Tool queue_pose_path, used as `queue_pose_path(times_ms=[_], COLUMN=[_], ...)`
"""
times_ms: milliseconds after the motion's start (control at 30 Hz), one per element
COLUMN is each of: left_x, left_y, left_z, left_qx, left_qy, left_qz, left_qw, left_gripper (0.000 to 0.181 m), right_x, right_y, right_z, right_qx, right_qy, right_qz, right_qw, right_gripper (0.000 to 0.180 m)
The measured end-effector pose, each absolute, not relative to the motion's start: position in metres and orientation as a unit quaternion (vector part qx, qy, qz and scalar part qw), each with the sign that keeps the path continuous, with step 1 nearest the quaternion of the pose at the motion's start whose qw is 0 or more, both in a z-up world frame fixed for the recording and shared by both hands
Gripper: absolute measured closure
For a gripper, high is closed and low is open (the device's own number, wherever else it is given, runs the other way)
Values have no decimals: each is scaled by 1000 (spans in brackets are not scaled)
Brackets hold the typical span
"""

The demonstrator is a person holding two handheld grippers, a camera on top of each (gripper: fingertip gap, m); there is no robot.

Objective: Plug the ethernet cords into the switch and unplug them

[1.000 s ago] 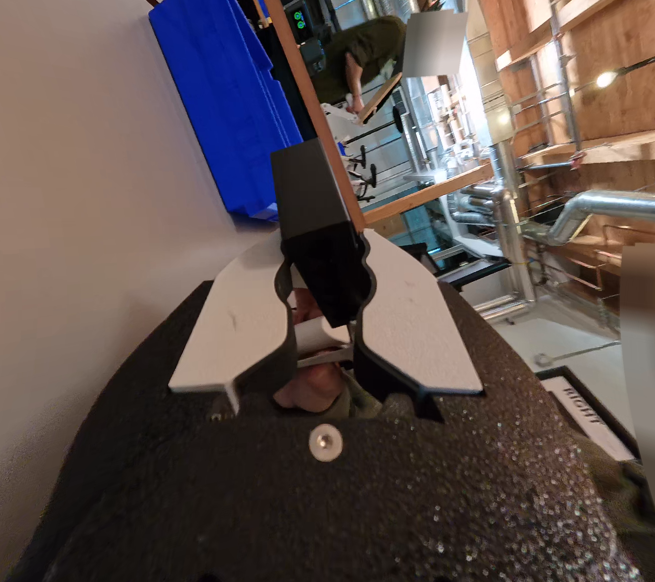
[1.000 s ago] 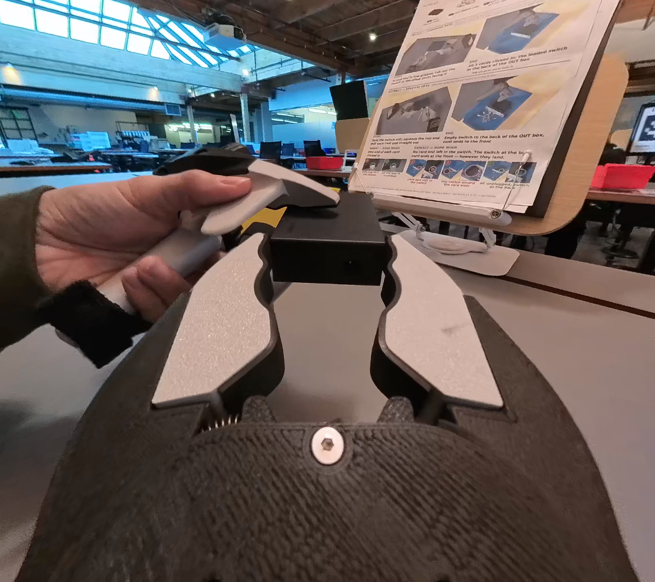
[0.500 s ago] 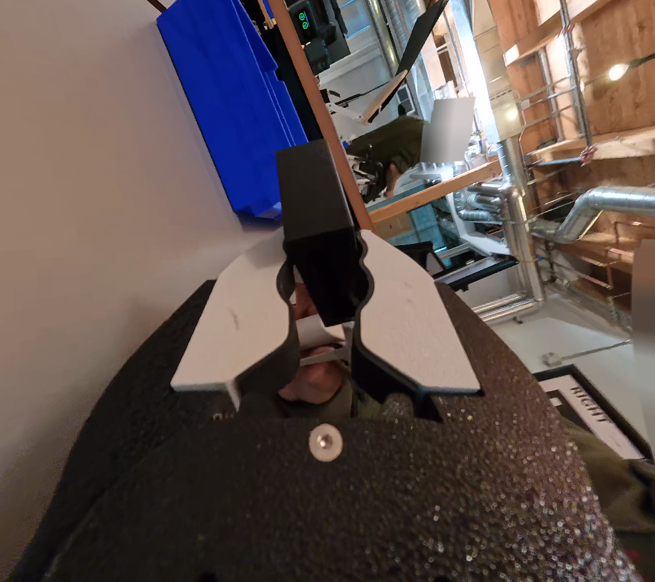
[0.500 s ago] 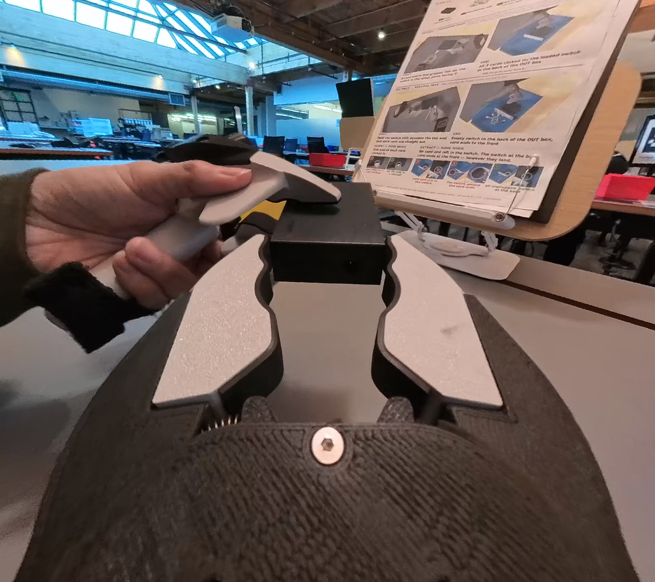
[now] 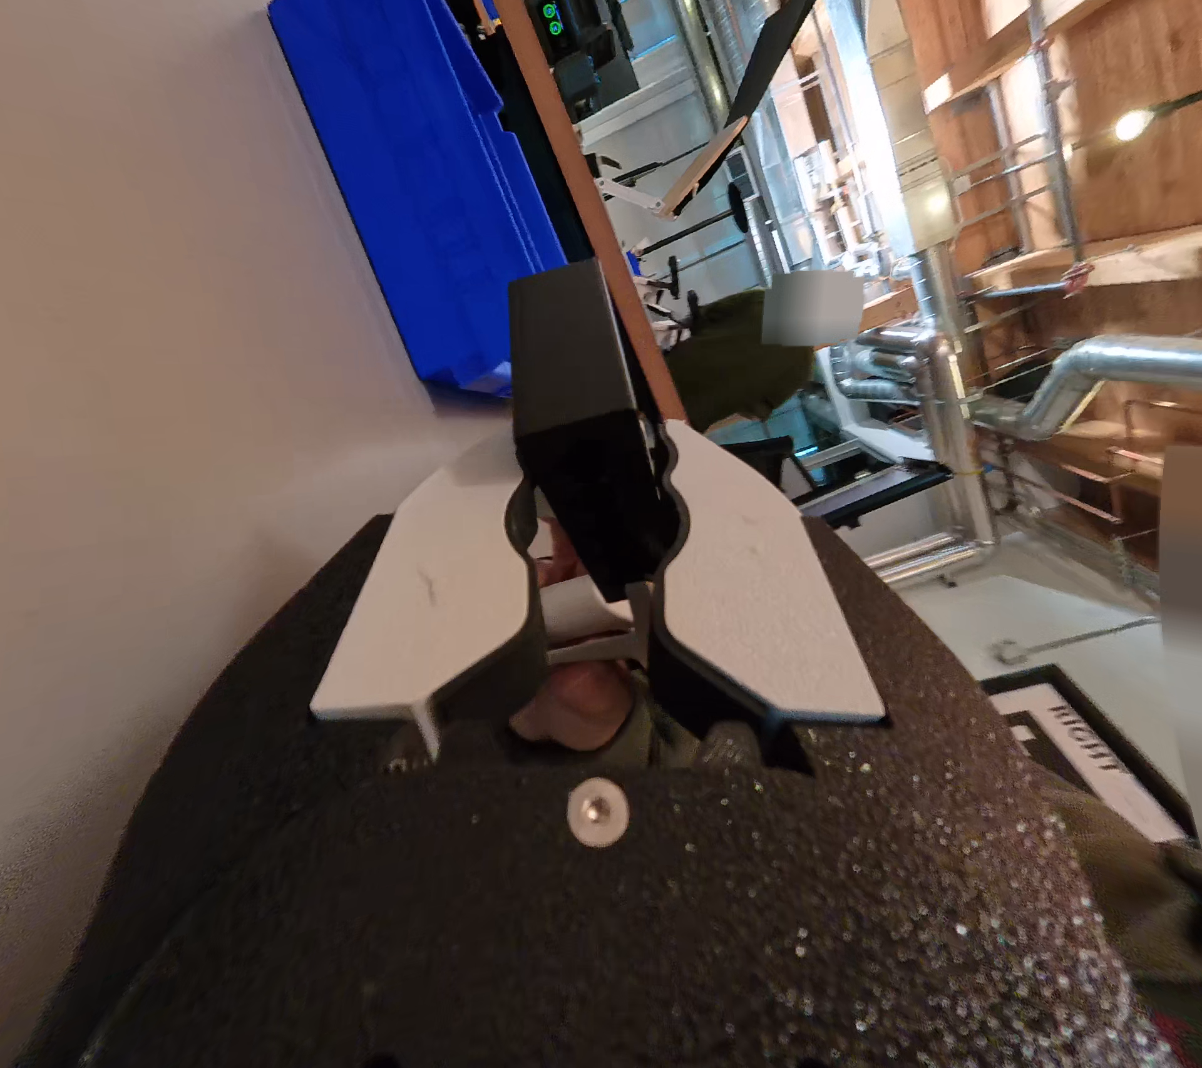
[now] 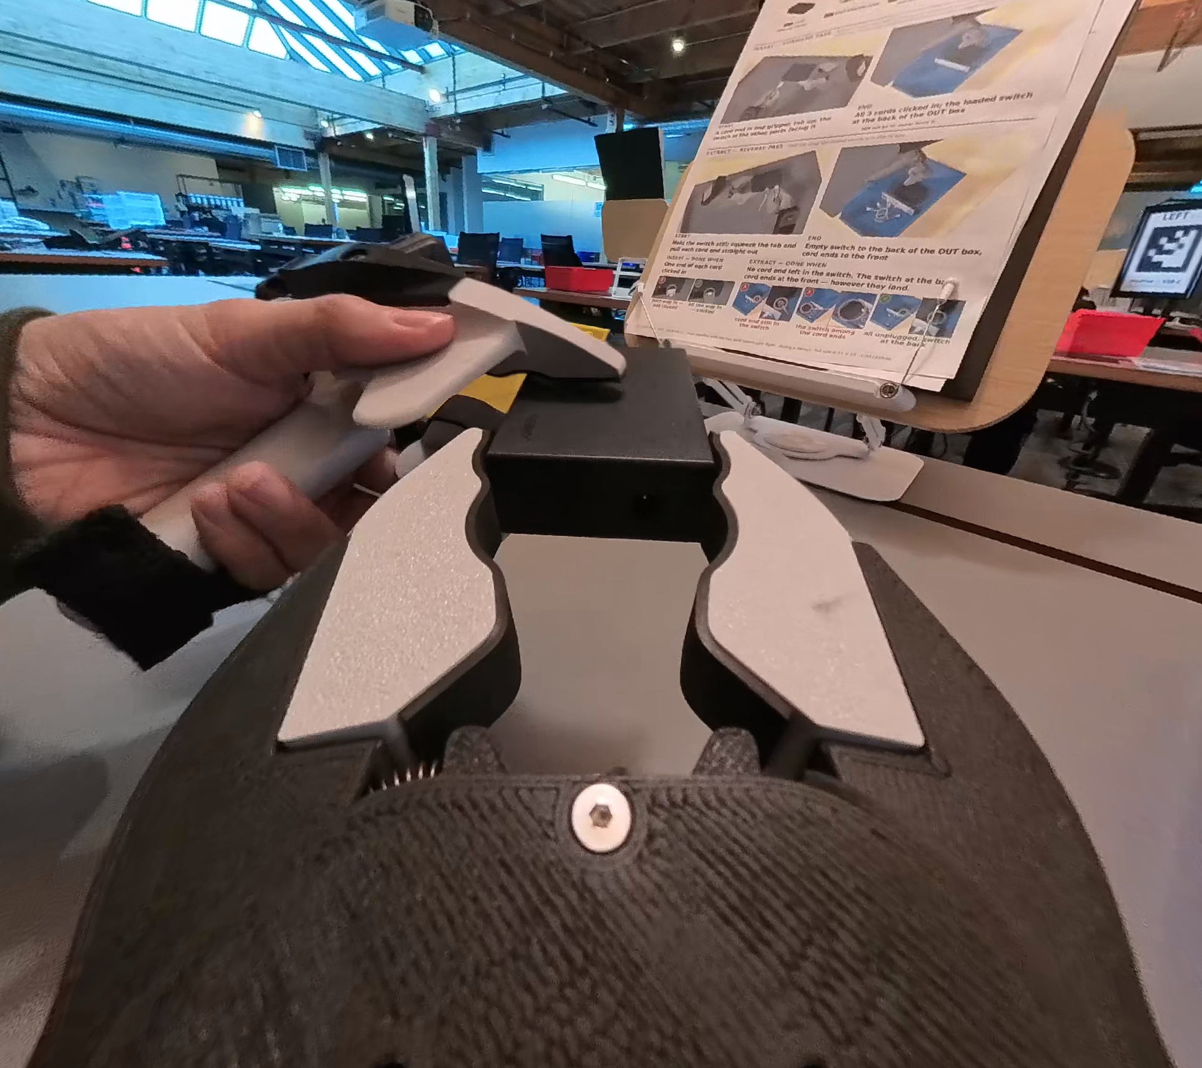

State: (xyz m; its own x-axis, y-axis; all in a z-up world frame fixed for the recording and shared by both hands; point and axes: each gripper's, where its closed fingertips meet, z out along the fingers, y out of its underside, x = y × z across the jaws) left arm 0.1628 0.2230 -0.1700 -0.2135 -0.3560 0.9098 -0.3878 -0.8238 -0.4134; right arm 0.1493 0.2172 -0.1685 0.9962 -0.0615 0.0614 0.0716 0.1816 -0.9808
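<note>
A black switch box [image 6: 598, 484] is held above the grey table between both grippers. My right gripper [image 6: 600, 441] is shut on its two sides at the fingertips. My left gripper [image 6: 520, 347], held by a hand [image 6: 162, 406], comes in from the left and clamps the box top and bottom. In the left wrist view my left gripper [image 5: 595, 490] is shut on the end of the switch [image 5: 572, 386], which points away from the camera. No ethernet cord shows in either view.
A blue bin [image 5: 403, 159] stands on the table [image 5: 130, 256] beyond the switch. An instruction sheet on a wooden stand [image 6: 878, 159] stands at the table's [image 6: 975, 646] far right. A person in green [image 5: 735, 360] is in the background.
Both grippers keep their hold on the switch. The left wrist view has tilted slightly, and the person in the background has moved. The right view has shifted only a little.
</note>
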Motion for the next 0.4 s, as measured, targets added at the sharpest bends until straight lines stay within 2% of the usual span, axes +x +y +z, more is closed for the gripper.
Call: queue_pose_path(times_ms=[67, 100, 300, 400], left_x=[161, 158, 128, 98], left_y=[230, 235, 272, 311], left_z=[-169, -168, -148, -135], left_qx=[629, 628, 627, 650], left_qy=[-304, -308, -363, -411], left_qz=[715, 714, 666, 588], left_qw=[-15, -30, -179, -250], left_gripper=[129, 126, 126, 128], right_x=[152, 154, 160, 162], right_y=[215, 214, 211, 211], right_z=[-167, -167, -167, -168], right_qx=[-635, -634, -629, -629], right_qy=[4, 6, 21, 24], right_qz=[-39, -38, -26, -20], right_qw=[772, 772, 776, 776], right_gripper=[118, 118, 118, 118])
